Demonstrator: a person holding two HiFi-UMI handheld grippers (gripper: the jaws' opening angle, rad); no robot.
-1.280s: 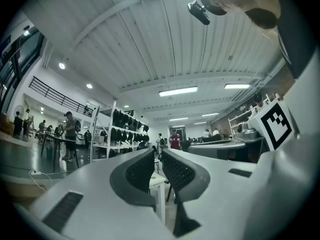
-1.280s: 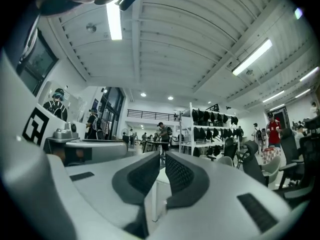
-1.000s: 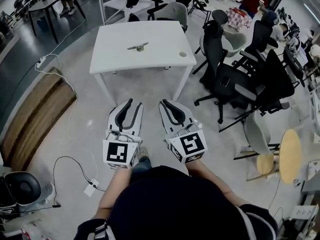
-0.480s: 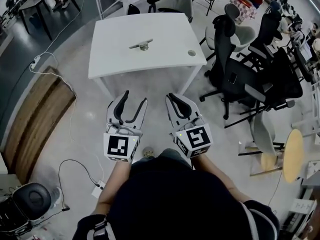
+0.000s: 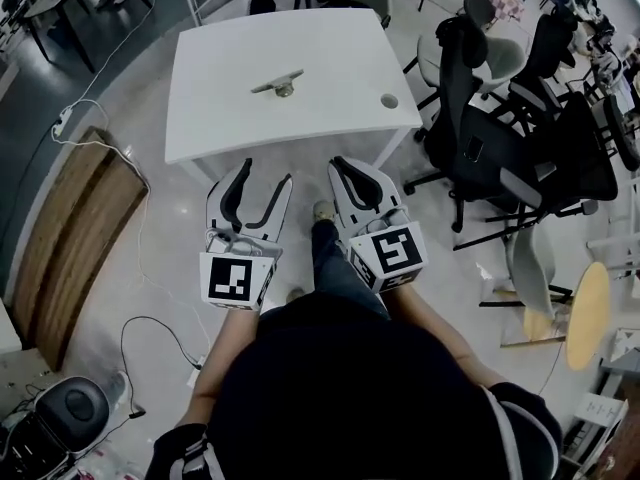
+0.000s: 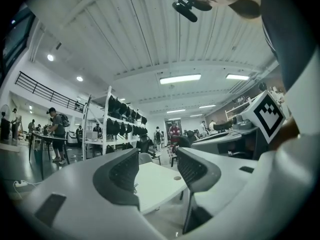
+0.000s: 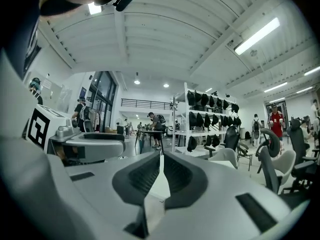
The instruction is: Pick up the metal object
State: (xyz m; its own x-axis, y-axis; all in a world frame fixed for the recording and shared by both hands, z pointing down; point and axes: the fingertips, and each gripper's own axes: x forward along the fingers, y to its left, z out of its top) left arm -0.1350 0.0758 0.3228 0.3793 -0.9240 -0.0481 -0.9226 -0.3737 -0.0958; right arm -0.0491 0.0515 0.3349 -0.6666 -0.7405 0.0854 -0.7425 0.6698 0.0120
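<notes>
The metal object point(image 5: 277, 83), a slim silvery bar on a small round base, lies on the white table point(image 5: 330, 118) near its middle. Both grippers hang in the air short of the table's near edge, well apart from the object. My left gripper point(image 5: 266, 172) has its jaws spread and still opening, with nothing between them. In the left gripper view the left gripper point(image 6: 156, 159) frames the table top point(image 6: 155, 184). My right gripper point(image 5: 337, 163) is shut and empty. The right gripper point(image 7: 161, 156) shows its pads pressed together in its own view.
Black office chairs point(image 5: 500, 158) crowd the table's right side. A cable with a power strip point(image 5: 62, 120) runs over the floor at left, next to a wooden platform point(image 5: 70, 238). A round wooden table point(image 5: 585, 313) stands at the far right. Shelves with bags point(image 7: 210, 119) are beyond.
The left gripper's jaws have gone from nearly shut to wide apart. The table has drawn nearer, and both grippers now sit close to its front edge. The right gripper stays shut.
</notes>
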